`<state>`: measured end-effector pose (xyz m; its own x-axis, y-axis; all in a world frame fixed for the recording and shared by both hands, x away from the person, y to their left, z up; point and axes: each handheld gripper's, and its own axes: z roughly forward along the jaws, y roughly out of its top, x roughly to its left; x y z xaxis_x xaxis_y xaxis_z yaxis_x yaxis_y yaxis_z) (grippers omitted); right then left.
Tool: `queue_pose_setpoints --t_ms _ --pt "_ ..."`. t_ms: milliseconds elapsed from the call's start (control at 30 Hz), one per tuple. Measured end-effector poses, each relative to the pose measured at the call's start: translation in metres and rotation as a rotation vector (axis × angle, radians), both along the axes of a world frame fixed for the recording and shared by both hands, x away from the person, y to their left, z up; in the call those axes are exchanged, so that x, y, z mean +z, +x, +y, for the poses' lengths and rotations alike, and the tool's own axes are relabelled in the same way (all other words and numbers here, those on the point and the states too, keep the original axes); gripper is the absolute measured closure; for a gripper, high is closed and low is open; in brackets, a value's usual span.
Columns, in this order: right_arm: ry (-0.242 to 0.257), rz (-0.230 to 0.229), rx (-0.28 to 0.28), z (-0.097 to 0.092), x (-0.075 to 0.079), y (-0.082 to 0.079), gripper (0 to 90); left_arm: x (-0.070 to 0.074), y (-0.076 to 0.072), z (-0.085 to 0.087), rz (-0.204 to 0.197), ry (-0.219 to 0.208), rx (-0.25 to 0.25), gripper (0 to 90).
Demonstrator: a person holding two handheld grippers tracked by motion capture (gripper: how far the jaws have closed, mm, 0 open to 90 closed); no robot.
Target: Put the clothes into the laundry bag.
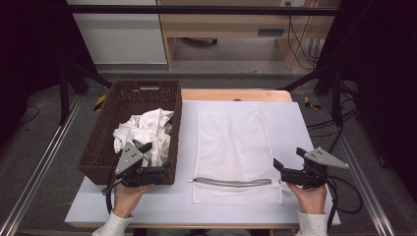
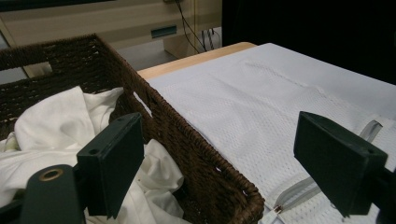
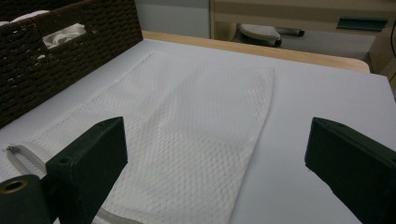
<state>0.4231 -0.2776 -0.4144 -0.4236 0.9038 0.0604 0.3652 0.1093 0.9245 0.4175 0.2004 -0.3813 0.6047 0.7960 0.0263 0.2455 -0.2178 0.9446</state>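
Observation:
A brown wicker basket [image 1: 98, 147] stands at the table's left and holds crumpled white cloth [image 1: 145, 130]. To its right a white mesh laundry bag [image 1: 233, 142] lies flat, its grey zipper [image 1: 231, 182] shut along the near edge. My left gripper [image 1: 158, 156] hovers open over the basket's near right corner with nothing between its jaws. The left gripper view shows that gripper [image 2: 219, 128] straddling the basket wall [image 2: 187, 135], with the cloth [image 2: 51, 121] to one side and the mesh bag [image 2: 243, 107] to the other. My right gripper [image 1: 289, 158] is open beside the bag's near right corner, and the right gripper view from this gripper [image 3: 217, 135] looks across the bag [image 3: 196, 102].
A white mat [image 1: 305, 123] covers the wooden table [image 1: 236, 94], with bare mat right of the bag. Metal frame rails [image 1: 44, 157] run along both sides of the table. A wooden desk [image 1: 226, 29] and cables [image 1: 300, 44] stand beyond the far edge.

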Motion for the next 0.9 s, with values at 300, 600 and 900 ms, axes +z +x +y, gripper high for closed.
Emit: queue_pose_setpoints --t_ms 300,600,900 --pt "0.002 0.011 0.032 0.013 -0.002 0.002 9.0 -0.002 -0.006 -0.018 -0.004 -0.023 -0.036 22.5" --pt "-0.01 0.022 0.09 0.036 -0.004 0.005 14.4 -0.014 -0.015 -0.051 0.02 0.0 -0.132 35.4" --pt "-0.028 0.058 0.143 0.051 -0.013 0.009 21.2 -0.043 -0.016 -0.084 0.1 0.06 -0.212 49.4"
